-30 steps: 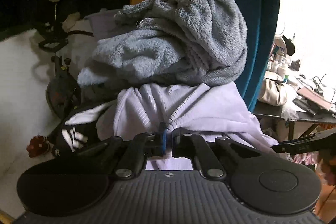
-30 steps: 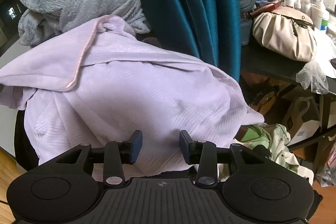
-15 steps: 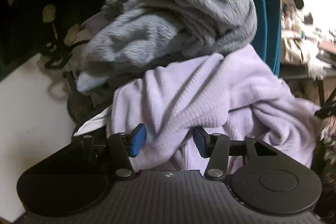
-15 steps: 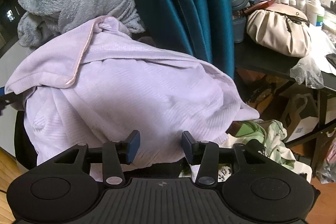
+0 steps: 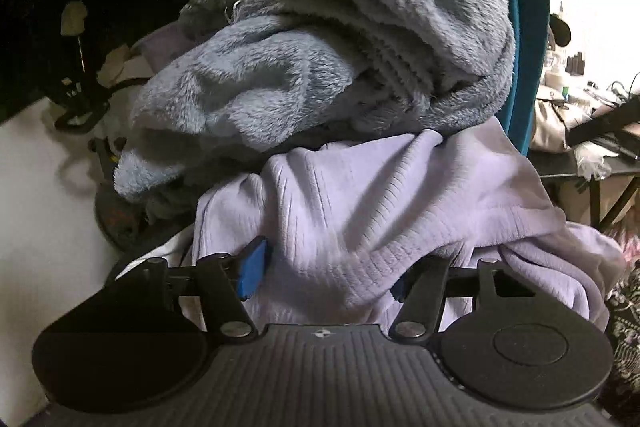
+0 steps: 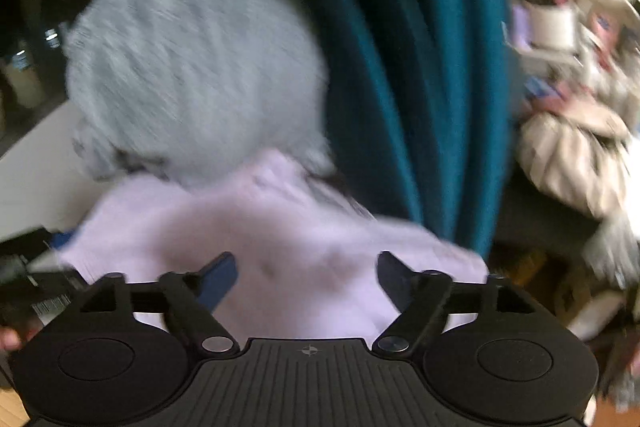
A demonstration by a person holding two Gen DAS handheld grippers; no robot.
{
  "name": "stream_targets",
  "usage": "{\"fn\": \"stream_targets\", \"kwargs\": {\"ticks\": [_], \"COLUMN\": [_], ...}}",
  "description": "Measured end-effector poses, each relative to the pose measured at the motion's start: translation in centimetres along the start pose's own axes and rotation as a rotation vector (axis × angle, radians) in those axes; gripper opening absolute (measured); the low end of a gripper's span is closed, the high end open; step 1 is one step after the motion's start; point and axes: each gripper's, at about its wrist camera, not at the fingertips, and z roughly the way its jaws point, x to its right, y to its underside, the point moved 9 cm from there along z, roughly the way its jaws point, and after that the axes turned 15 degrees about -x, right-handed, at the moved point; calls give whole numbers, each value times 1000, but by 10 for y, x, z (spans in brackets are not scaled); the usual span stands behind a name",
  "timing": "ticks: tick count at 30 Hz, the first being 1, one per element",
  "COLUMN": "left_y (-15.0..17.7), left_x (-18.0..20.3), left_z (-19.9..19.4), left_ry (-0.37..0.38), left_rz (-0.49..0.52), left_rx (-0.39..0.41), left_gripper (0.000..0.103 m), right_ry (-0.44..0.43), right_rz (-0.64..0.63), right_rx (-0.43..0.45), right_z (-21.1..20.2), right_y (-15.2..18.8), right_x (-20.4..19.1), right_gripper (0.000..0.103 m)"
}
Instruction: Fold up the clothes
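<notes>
A lilac ribbed garment (image 5: 380, 211) lies crumpled on a pile, under a grey fleece garment (image 5: 340, 47). My left gripper (image 5: 326, 275) is right at the lilac cloth and its jaws are opening. A fold of the cloth bulges between them and covers the right pad. The blue left pad (image 5: 254, 267) stands free beside the fold. In the blurred right wrist view, my right gripper (image 6: 306, 275) hangs above the lilac garment (image 6: 280, 227), jaws opening wide, with nothing gripped. The grey fleece (image 6: 192, 67) sits behind it.
A teal curtain (image 6: 400, 67) hangs just right of the pile. Beyond it stands a dark desk (image 5: 580, 167) crowded with a beige bag (image 6: 568, 155) and small items. A white surface (image 5: 32, 187) and black gear (image 5: 80, 107) lie left of the pile.
My left gripper was shut on the lilac cloth's edge and has opened, and the cloth has slumped between its jaws. My right gripper has opened wider and risen, so its view is now blurred.
</notes>
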Motion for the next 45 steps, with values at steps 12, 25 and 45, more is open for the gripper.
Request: {"fn": "stream_targets", "kwargs": {"ticks": [12,25,45], "left_y": [-14,-11,42], "left_x": [-14,15,67], "left_z": [11,-27,-51], "left_ry": [180,292,479], "left_rz": [-120,-43,-83], "left_rx": [-14,44,-72], "left_gripper": [79,9,19], "right_ry": [27,-96,-73], "right_rz": [-165,-165,-97], "right_rx": [-2,25,6], "right_z": [50,46,67], "right_y": [-71,-144,-127], "right_x": [-52,-92,-70], "right_gripper": [82,29,24]}}
